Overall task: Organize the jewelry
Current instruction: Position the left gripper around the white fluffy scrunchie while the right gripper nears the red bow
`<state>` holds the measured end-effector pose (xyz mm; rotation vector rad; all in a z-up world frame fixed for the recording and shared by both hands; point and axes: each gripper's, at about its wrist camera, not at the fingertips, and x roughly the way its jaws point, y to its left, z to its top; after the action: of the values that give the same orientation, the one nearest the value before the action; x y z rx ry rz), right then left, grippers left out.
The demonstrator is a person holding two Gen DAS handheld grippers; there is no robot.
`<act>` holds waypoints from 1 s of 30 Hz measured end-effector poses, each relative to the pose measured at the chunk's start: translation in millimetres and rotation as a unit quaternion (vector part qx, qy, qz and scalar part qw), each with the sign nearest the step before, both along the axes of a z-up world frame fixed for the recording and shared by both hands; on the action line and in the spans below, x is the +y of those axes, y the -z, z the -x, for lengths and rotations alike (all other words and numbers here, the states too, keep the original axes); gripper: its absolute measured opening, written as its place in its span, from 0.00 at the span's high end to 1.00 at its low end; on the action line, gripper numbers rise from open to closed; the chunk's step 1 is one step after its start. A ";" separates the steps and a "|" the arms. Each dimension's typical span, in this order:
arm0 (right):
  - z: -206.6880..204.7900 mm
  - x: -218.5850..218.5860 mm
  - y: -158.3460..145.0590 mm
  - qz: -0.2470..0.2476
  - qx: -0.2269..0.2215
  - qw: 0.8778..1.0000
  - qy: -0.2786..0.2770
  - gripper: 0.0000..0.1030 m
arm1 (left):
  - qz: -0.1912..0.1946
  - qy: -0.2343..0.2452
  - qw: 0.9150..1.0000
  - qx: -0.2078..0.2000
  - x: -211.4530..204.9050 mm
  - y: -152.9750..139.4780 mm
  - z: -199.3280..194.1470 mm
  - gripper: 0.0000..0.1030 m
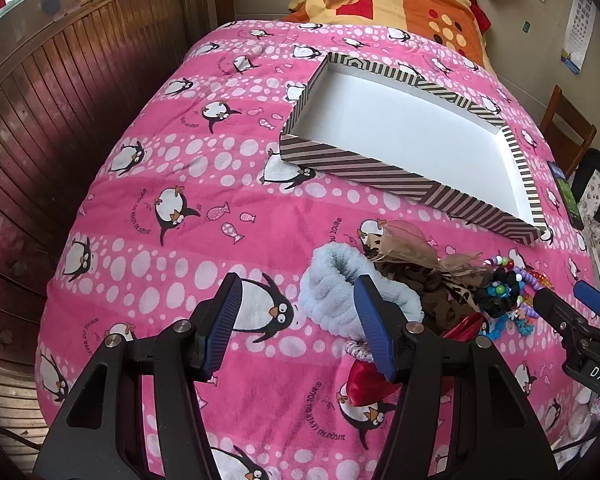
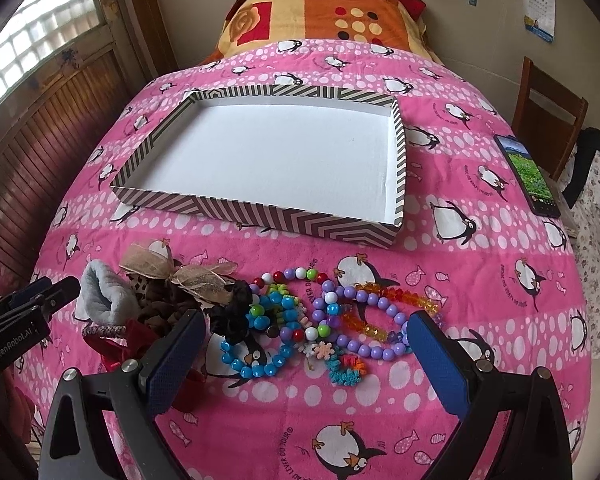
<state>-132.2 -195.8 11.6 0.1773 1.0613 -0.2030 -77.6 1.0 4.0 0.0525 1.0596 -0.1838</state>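
Observation:
A shallow striped box (image 2: 260,212) with a bare white floor lies on the pink penguin blanket (image 2: 480,272); the left wrist view shows the box (image 1: 340,160) too. In front of it lies a heap: bead bracelets (image 2: 364,312), a blue bead bracelet (image 2: 252,364), a black scrunchie (image 2: 236,312), a light-blue fluffy scrunchie (image 1: 332,284) and a beige bow (image 2: 188,276). My left gripper (image 1: 300,328) stands open above the blanket, its right finger over the fluffy scrunchie. My right gripper (image 2: 308,352) stands open above the bracelets, nothing between its pads.
A phone (image 2: 528,176) lies at the blanket's right edge. A wooden chair (image 2: 548,116) stands beyond it. An orange folded blanket (image 2: 320,12) sits at the head of the bed. Wood panelling (image 1: 60,120) runs along the left side.

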 end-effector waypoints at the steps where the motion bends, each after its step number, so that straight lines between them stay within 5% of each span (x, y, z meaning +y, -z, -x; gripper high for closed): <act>1: 0.1 -0.6 0.2 0.000 0.000 1.000 0.000 0.03 | 0.000 0.000 1.000 0.000 -0.1 -0.1 0.1 0.44; 30: 1.1 1.5 4.4 0.003 0.007 1.000 -0.006 0.03 | 0.013 -0.010 1.000 0.015 8.5 3.8 1.4 0.44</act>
<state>-133.3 -194.3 7.2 0.1640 1.0762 -0.1966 -79.0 9.5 0.2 0.0167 1.0874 -0.1812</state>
